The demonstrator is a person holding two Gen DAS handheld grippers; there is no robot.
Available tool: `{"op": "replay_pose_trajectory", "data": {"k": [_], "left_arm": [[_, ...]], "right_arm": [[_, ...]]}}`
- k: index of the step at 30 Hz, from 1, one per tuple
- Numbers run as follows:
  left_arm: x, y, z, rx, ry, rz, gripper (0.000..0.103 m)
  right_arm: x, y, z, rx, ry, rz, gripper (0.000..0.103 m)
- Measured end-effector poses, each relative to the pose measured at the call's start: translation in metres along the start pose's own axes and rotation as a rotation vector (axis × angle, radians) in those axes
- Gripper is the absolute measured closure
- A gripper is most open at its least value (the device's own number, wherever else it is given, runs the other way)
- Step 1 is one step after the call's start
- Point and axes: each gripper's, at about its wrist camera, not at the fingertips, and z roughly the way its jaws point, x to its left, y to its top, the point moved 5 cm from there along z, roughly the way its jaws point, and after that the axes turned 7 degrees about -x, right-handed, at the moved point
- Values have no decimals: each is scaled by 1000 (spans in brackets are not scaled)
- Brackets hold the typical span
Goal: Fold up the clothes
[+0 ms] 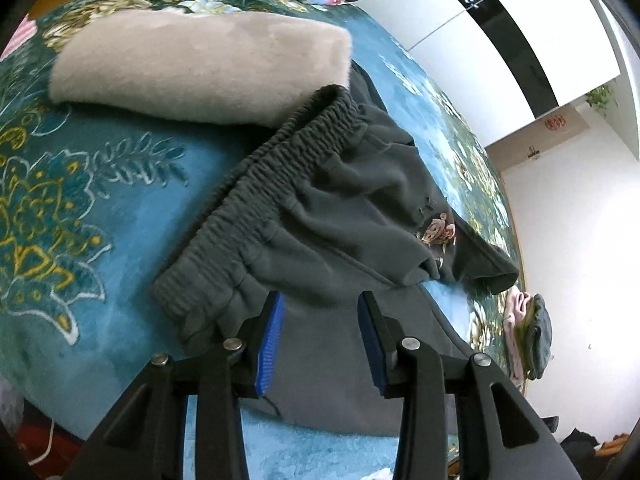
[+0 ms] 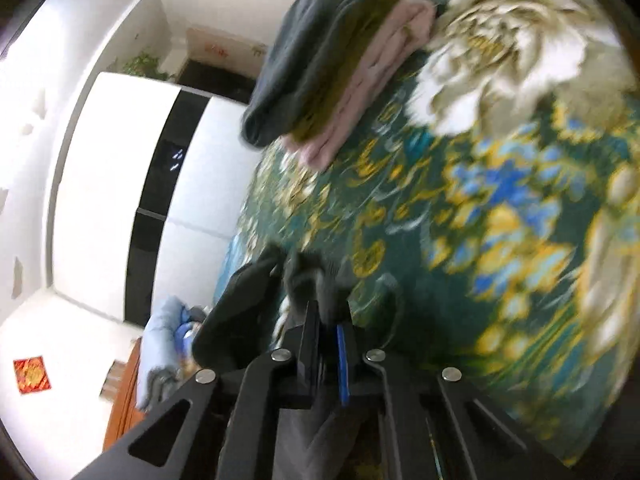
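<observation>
Dark grey sweatpants lie across a teal floral blanket, one end pinched by the right gripper.

In the left wrist view the left gripper hangs spread apart just above the sweatpants, its 2 blue-padded fingers gripping nothing; the elastic waistband runs diagonally, its far end touching a folded beige fleece garment. In the blurred right wrist view the right gripper is clamped on a bunch of the dark grey fabric. Beyond it a stack of 3 folded clothes, grey, olive and pink, rests on the blanket.
</observation>
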Motion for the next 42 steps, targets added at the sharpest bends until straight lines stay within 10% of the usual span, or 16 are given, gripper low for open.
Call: {"op": "replay_pose_trajectory", "data": {"k": [12, 16, 25, 33, 36, 42], "left_arm": [[-18, 61, 16, -95, 40, 94, 52], [-21, 92, 25, -142, 76, 108, 50], [-49, 123, 52, -144, 26, 158, 42], [-51, 127, 57, -103, 8, 200, 42], [-51, 127, 54, -88, -38, 200, 42], [-39, 123, 53, -31, -130, 173, 43]], "right_arm": [[24, 26, 3, -78, -255, -147, 86], [65, 21, 24, -23, -173, -220, 54], [163, -70, 146, 331, 79, -155, 45], [197, -105, 234, 416, 54, -35, 47], [195, -106, 253, 427, 35, 8, 89], [211, -95, 247, 378, 31, -143, 95]]}}
